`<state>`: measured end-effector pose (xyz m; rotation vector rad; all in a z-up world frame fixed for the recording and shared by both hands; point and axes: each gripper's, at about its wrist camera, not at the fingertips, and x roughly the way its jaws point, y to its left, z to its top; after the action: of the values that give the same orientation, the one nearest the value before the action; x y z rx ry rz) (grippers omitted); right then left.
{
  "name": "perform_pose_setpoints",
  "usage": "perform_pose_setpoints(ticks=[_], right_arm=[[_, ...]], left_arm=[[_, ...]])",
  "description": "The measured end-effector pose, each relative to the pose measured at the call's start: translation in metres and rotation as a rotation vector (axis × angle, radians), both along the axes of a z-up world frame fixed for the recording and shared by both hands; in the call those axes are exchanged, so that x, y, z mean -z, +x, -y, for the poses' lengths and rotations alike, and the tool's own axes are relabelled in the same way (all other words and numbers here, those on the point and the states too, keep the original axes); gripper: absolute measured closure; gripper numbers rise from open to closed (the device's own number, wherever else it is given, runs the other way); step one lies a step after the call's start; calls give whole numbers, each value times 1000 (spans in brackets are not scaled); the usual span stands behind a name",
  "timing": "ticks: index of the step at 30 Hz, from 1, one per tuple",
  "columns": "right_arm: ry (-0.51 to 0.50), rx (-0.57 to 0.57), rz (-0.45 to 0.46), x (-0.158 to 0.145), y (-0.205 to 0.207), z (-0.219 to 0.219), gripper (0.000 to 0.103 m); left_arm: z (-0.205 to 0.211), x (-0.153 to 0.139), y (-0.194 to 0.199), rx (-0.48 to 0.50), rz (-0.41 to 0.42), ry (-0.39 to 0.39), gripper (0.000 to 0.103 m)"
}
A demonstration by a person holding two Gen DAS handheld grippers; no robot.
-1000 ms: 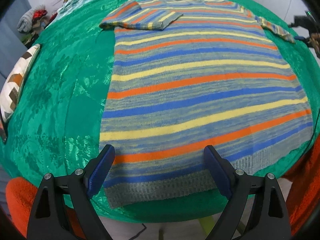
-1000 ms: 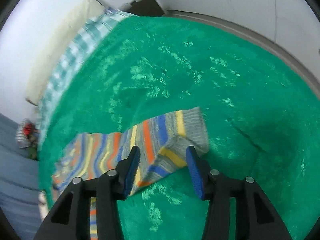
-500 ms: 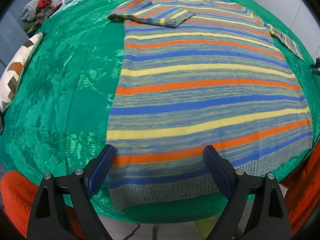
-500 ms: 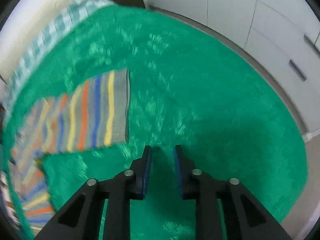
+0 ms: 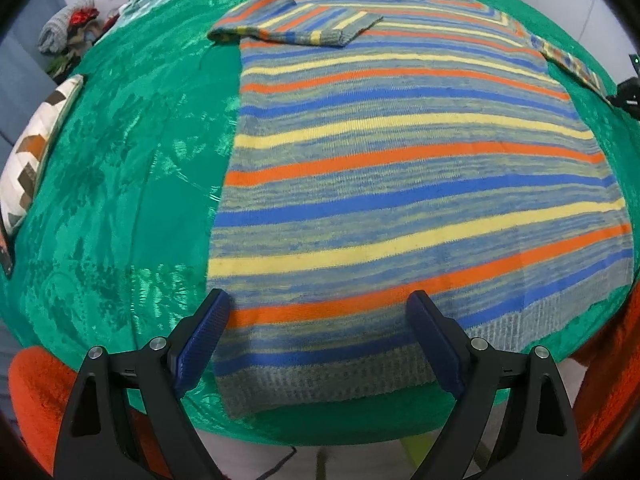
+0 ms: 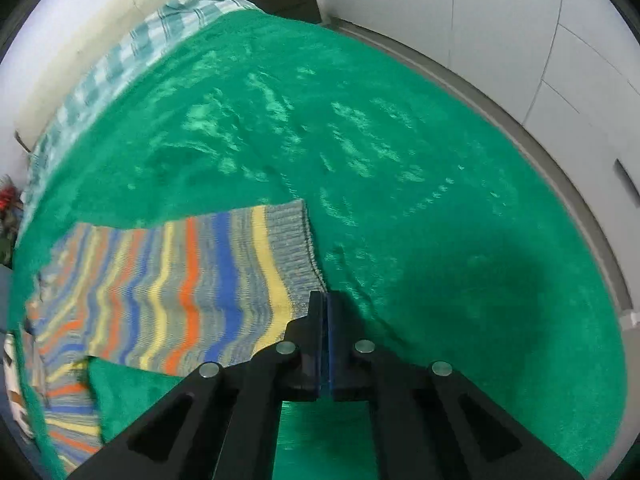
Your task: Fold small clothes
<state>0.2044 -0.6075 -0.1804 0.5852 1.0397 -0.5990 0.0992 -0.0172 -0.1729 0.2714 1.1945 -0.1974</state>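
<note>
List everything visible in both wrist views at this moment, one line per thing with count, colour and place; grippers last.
striped sweater: one, grey with orange, blue and yellow stripes, spread flat on the blanket; one sleeve folded across the chest, the other sleeve lying out to the side.
green blanket: one, shiny green, covering the bed under the sweater.
checked sheet: one, teal and white, at the far end of the bed.
patterned cushion: one, white with brown and grey shapes, at the blanket's edge.
pile of clothes: one heap, grey and red, beyond the bed.
white cabinets: along the wall beside the bed.
left gripper: black with blue pads, open over the sweater's hem.
right gripper: black with blue pads, jaws closed, tips at the sleeve cuff's corner; whether it pinches the cuff is unclear.
</note>
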Motion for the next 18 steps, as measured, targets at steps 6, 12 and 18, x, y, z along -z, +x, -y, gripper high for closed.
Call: perform_pose_setpoints(ticks=[6, 12, 18], right_arm=[[-118, -28, -79, 1, 8, -21, 102], [-120, -22, 23, -19, -18, -39, 39], [-185, -70, 155, -62, -82, -101, 38]], left_arm=[[2, -8, 4, 32, 19, 23, 12], [1, -62, 46, 148, 147, 7, 12], [57, -66, 141, 353, 164, 7, 7]])
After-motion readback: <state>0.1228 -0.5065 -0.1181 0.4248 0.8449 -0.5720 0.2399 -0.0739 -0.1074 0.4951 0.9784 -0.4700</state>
